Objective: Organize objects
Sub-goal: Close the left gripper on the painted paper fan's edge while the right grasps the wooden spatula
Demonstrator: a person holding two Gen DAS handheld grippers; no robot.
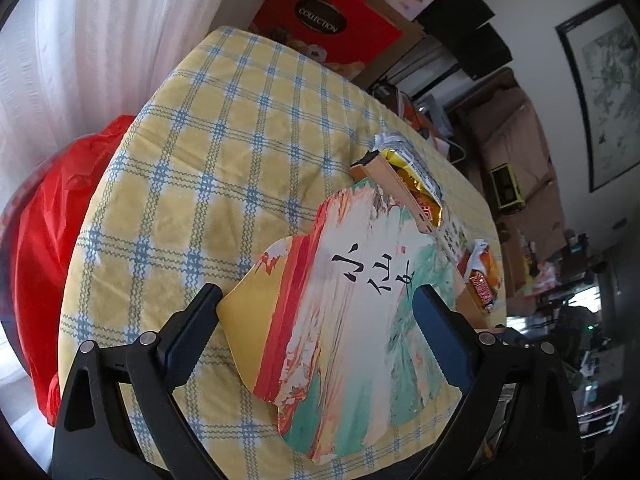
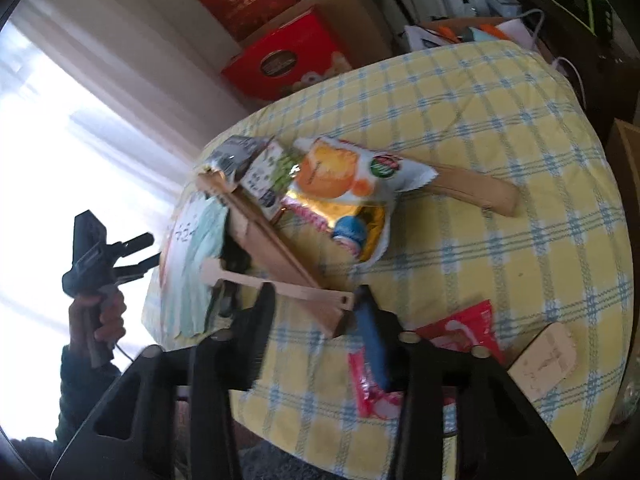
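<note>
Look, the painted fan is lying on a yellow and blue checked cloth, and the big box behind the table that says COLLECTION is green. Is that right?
Not quite. The box that says COLLECTION is red, not green; the left wrist view shows it clearly. The rest holds: the painted fan does lie on the yellow and blue checked cloth.

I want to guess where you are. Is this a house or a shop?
Probably a lived-in home: a yellow-and-blue checked tablecloth over a table, white window curtains, and a framed ink painting on the wall.
</note>
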